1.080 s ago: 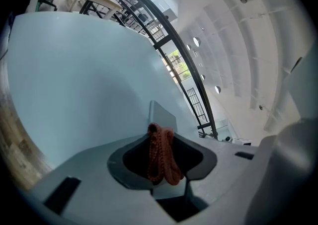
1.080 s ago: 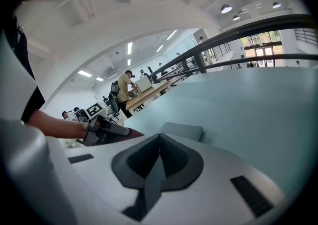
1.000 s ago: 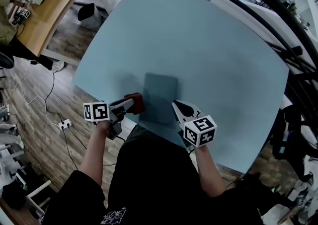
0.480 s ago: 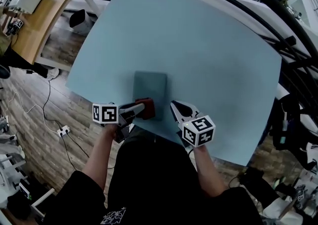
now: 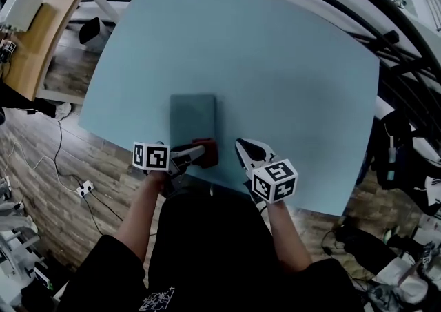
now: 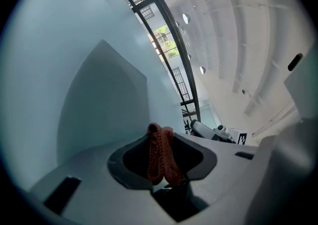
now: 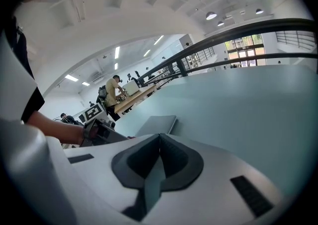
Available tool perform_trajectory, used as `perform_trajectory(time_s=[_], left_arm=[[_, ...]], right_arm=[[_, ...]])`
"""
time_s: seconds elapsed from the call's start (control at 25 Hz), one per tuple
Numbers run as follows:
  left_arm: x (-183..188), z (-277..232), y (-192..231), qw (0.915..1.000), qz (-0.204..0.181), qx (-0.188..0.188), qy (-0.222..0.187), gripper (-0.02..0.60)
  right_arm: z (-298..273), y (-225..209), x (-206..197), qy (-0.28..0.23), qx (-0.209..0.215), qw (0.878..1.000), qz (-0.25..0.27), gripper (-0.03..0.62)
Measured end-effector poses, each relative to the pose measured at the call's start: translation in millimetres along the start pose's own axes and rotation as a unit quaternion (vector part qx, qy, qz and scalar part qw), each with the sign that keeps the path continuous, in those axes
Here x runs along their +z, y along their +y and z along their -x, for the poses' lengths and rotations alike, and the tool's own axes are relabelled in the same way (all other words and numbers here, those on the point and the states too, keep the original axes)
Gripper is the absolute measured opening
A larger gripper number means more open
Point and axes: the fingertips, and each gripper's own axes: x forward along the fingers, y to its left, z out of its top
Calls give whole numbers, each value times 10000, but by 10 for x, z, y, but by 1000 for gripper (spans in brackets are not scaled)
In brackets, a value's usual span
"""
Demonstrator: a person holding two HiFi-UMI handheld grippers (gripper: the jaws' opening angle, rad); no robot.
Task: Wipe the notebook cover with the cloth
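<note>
A grey-blue notebook (image 5: pixel 193 117) lies flat on the pale blue table (image 5: pixel 289 69); it also shows in the left gripper view (image 6: pixel 99 105) and the right gripper view (image 7: pixel 156 124). My left gripper (image 5: pixel 208 153) is shut on a red-brown cloth (image 5: pixel 207 151), which sits at the notebook's near right corner. The cloth (image 6: pixel 160 155) hangs bunched between the jaws. My right gripper (image 5: pixel 242 147) is shut with nothing in it, over the table just right of the notebook's near edge.
The table's near edge (image 5: pixel 227 183) runs just under both grippers. A black railing (image 5: pixel 358 1) curves round the far side. A wooden desk (image 5: pixel 34 35) stands off to the left, with cables on the wood floor (image 5: pixel 69 166).
The left gripper has carried the cloth rightward and nearer along the notebook's near end, from its left edge to its right corner. The right gripper has held its place.
</note>
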Motion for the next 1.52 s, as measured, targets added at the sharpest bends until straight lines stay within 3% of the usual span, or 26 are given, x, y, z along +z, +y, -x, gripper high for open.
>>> perform_trajectory(time_s=[0.4, 1.52], left_arm=[[-13, 71, 192, 9997, 117, 201, 18, 132], [12, 1017, 622, 9935, 421, 702, -792, 132]], right_arm=[[11, -11, -37, 49, -17, 10000, -9, 8], [-481, 524, 5, 442, 653, 9958, 474, 8]])
